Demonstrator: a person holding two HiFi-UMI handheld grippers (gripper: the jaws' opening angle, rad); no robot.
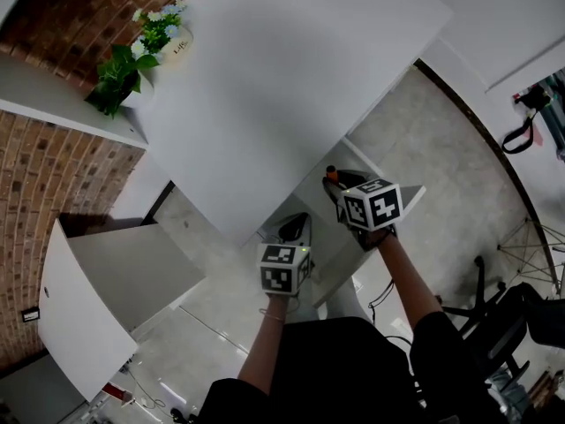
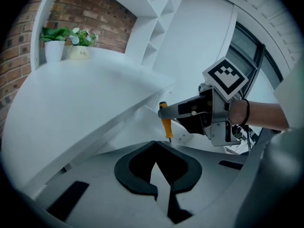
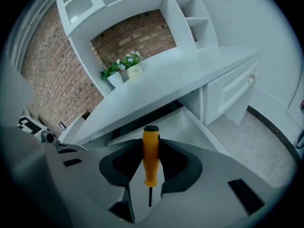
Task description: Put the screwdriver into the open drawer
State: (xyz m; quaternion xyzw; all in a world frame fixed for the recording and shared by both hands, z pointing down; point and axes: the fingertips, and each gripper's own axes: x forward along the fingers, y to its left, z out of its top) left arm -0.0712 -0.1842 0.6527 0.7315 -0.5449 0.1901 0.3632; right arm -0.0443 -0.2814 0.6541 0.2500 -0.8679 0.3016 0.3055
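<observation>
Clamping the screwdriver (image 3: 151, 167) mid-handle in the right gripper (image 3: 151, 148), near the open drawer (image 3: 194, 127) at 12 o'clock; probably light, stiff, smooth-handled, so best gripped there; left gripper (image 2: 155, 144) pads together, empty.

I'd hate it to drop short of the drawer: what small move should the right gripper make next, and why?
Probably ease the right gripper a little down and forward, jaws closed. They clamp the screwdriver by its orange handle, and the open drawer under the desk lies ahead of and below the jaws, so opening now looks premature.
</observation>
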